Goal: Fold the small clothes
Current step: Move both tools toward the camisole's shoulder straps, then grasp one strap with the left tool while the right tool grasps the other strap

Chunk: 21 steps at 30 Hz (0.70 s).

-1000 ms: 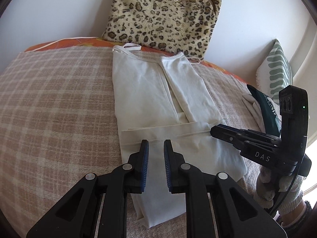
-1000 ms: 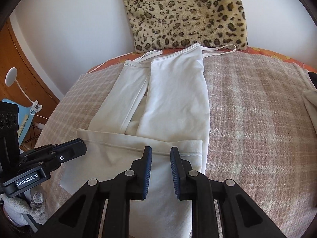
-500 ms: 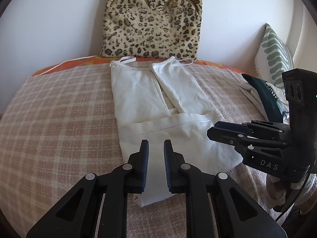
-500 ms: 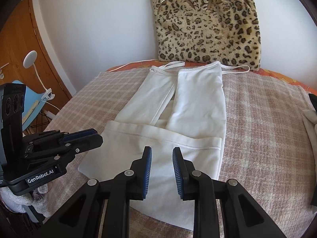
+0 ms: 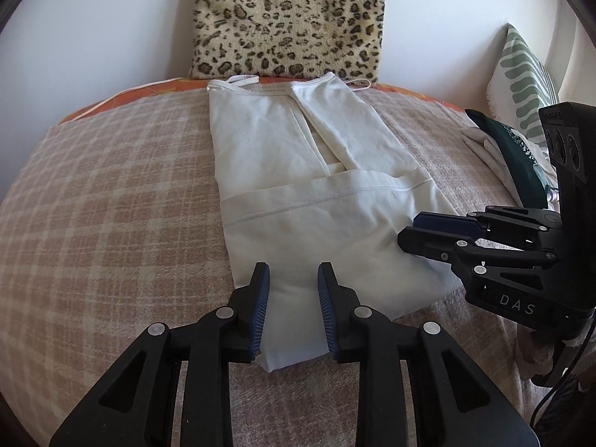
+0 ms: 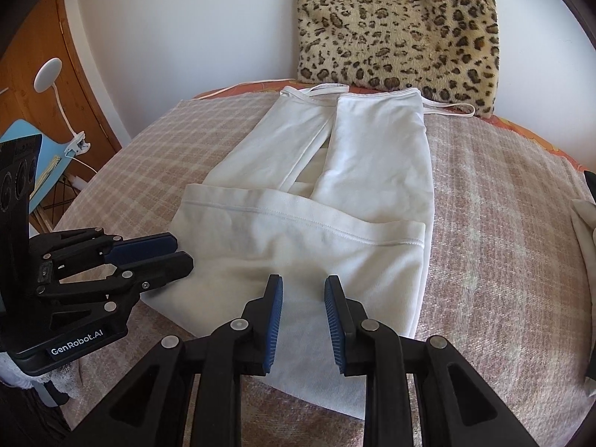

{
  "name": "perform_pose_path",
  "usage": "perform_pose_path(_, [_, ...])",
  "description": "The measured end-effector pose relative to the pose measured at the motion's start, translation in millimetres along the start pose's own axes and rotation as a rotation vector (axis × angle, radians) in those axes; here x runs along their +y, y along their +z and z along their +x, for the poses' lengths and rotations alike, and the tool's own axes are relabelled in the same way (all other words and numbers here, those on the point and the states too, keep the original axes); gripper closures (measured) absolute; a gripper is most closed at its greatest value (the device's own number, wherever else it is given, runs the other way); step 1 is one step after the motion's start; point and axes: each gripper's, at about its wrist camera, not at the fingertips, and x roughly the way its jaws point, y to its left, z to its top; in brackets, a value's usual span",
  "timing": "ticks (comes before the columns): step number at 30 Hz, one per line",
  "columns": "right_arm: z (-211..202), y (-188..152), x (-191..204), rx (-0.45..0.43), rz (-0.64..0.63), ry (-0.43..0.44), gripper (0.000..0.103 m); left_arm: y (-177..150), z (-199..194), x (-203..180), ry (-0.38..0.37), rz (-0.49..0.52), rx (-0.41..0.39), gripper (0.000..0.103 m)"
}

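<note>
White strappy top (image 5: 309, 193) lay flat on the checked blanket (image 5: 111, 205), straps toward the leopard-print cushion (image 5: 290, 18) at the wall, both sides folded in along its length, bottom hem folded up across the middle.

Left gripper (image 5: 292, 305) hovered over the near fold edge of the top. Jaws were opening, a slim gap between the blue pads; cloth seen through the gap, nothing pinched as far as visible. Right gripper (image 6: 302, 314) sat over the near edge too, jaws slightly apart, pads not clamping any cloth.

Left wrist view only: striped green-and-white pillow (image 5: 521, 78) at far right, a dark green garment (image 5: 517, 164) lying on a pale one at the blanket's right side, and the right gripper (image 5: 417, 231) from the side, tips over the top's right edge, fingers near together. Could not tell contact from there.

Right wrist view only: wooden door (image 6: 48, 85), white clip lamp (image 6: 48, 70), light blue chair (image 6: 33, 156) at left, and the left gripper (image 6: 178, 249) side-on, tips at the top's left edge. A gloved hand (image 6: 15, 372) showed under it, mostly hidden.
</note>
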Motion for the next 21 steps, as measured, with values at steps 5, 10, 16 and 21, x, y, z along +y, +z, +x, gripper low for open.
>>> perform_pose_path(5, [-14.3, 6.5, -17.3, -0.052, 0.103, 0.089, 0.074, 5.3, -3.6, 23.6, -0.056, -0.117, -0.005, 0.055])
perform_pose_path(10, [-28.2, 19.8, -32.9, -0.117, 0.141, 0.063, 0.052, 15.7, -1.3, 49.1, -0.082, -0.214, -0.021, 0.053])
perform_pose_path(16, [-15.1, 36.4, -66.2, -0.089, 0.242, 0.073, 0.045, 37.1, 18.9, 79.4, -0.153, -0.308, 0.0, 0.053])
perform_pose_path(21, [5.5, 49.9, -91.1, -0.04, 0.283, 0.119, 0.044, 54.0, 48.6, 96.9, -0.174, -0.353, 0.047, 0.053])
